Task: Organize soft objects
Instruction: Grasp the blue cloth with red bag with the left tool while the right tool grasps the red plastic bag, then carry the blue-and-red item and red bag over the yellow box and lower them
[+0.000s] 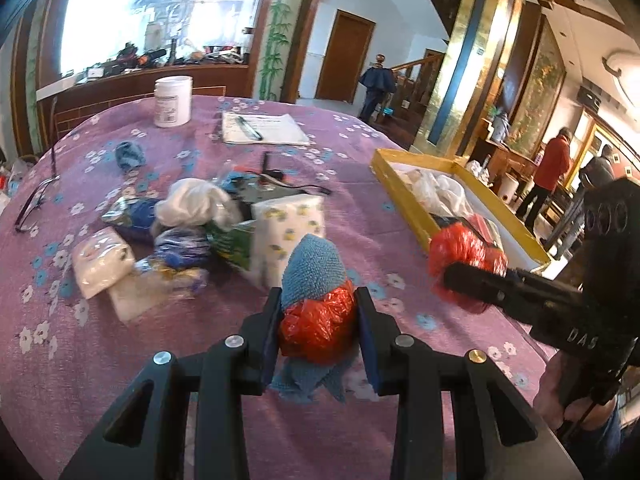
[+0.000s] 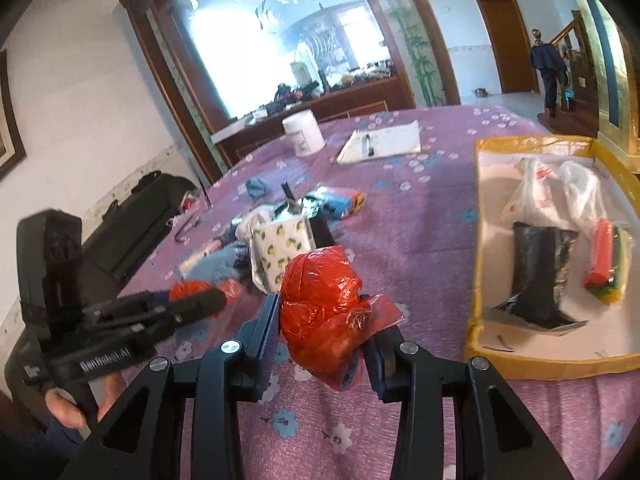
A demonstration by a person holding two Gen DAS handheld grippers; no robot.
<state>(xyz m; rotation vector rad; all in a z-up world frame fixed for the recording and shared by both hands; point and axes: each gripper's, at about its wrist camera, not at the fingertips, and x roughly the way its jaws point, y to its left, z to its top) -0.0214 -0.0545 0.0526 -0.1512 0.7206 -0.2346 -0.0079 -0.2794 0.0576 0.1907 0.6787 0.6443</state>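
Observation:
My left gripper (image 1: 319, 330) is shut on a bundle of blue cloth (image 1: 314, 270) and crumpled red plastic bag (image 1: 318, 322), lifted above the purple flowered tablecloth (image 1: 200, 360). My right gripper (image 2: 323, 330) is shut on another crumpled red plastic bag (image 2: 322, 304); in the left wrist view that red bag (image 1: 464, 252) hangs near the corner of the yellow-rimmed box (image 1: 408, 208). The left gripper (image 2: 192, 302) also shows at the left of the right wrist view. A pile of soft items lies mid-table: a patterned tissue pack (image 1: 286, 224), a white bag (image 1: 196, 202) and blue wrapped packs (image 1: 182, 248).
The yellow-rimmed box (image 2: 478, 240) holds white plastic bags (image 2: 556, 188), a black pouch (image 2: 536, 272) and a red item (image 2: 600, 254). A white jar (image 1: 173, 101), papers with a pen (image 1: 262, 128), glasses (image 1: 34, 200) and a small blue cloth (image 1: 129, 155) lie further back. People stand at far right.

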